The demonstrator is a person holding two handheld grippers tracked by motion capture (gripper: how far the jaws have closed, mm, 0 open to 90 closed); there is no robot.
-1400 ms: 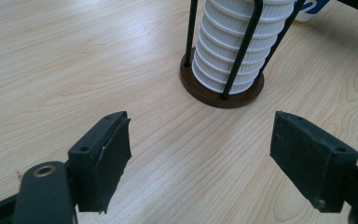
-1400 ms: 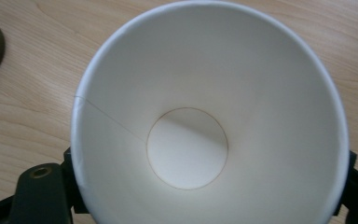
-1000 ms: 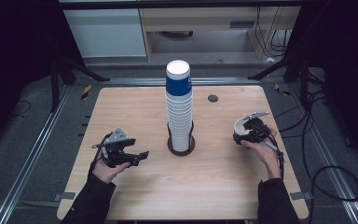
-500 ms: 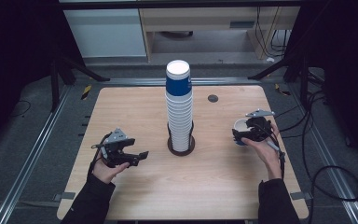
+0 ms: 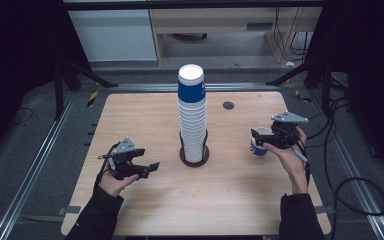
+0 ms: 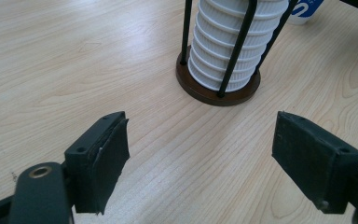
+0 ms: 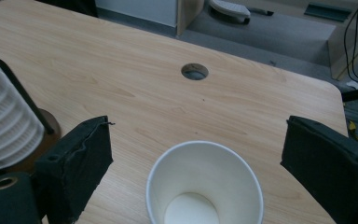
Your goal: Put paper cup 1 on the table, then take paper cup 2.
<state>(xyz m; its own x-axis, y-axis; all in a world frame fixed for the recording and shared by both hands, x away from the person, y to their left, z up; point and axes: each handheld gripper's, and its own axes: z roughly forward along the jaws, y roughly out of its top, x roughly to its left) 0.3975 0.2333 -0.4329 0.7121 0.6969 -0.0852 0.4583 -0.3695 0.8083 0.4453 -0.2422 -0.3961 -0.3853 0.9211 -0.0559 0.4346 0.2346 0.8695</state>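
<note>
The cup (image 7: 205, 184) stands upright near the tabletop's right edge, between the spread jaws of the right gripper (image 7: 196, 172), untouched. The left gripper (image 6: 200, 154), jaws released, hovers near the left edge, facing the stack (image 5: 192, 112) at centre

Upright, empty white paper cup (image 7: 205, 186), seemingly blue-printed outside, on the table's right side

The left gripper (image 5: 147, 167) is held low, its jaws spread wide and pointing inward. The right gripper (image 5: 261, 137) likewise gapes, tilted downward, forearm outstretched.
</note>
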